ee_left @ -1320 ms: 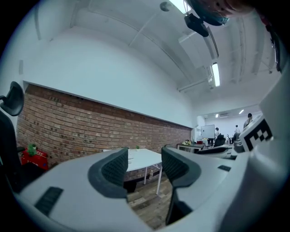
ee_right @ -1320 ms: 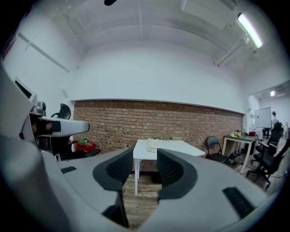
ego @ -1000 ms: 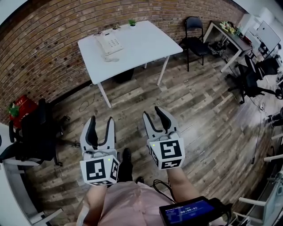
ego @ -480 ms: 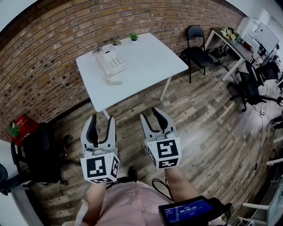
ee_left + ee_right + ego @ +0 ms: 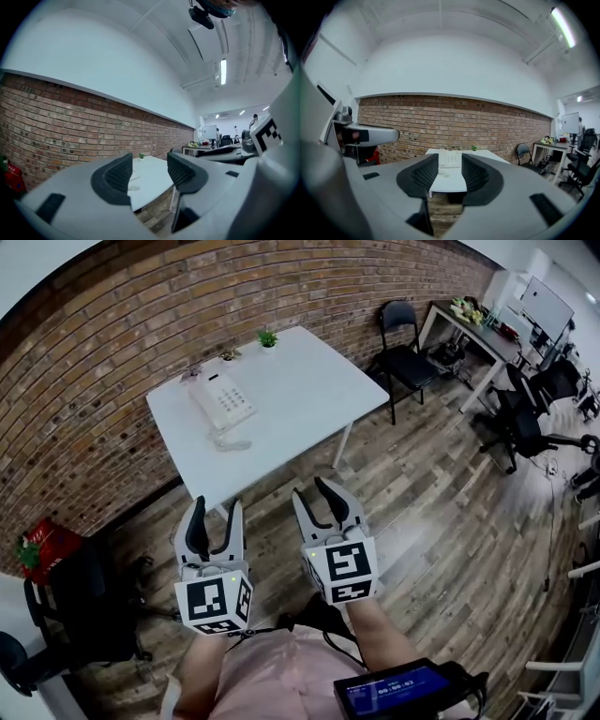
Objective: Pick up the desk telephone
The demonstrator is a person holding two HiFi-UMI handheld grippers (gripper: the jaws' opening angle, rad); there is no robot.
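The white desk telephone lies near the back left of a white table, its coiled cord trailing toward the front. Both grippers hang in the air short of the table's near edge, over the wooden floor. My left gripper is open with nothing between its fingers. My right gripper is also open and empty. In the right gripper view the telephone shows far off between the jaws, on the table. The left gripper view shows only a sliver of the telephone beside the left jaw.
A brick wall runs behind the table. Small potted plants stand at its back edge. A black chair and a second desk are to the right, with office chairs beyond. A dark chair and a red object are at left.
The table and telephone have drawn nearer in the head view; both grippers now sit closer to the table's front edge. Their jaws look unchanged.
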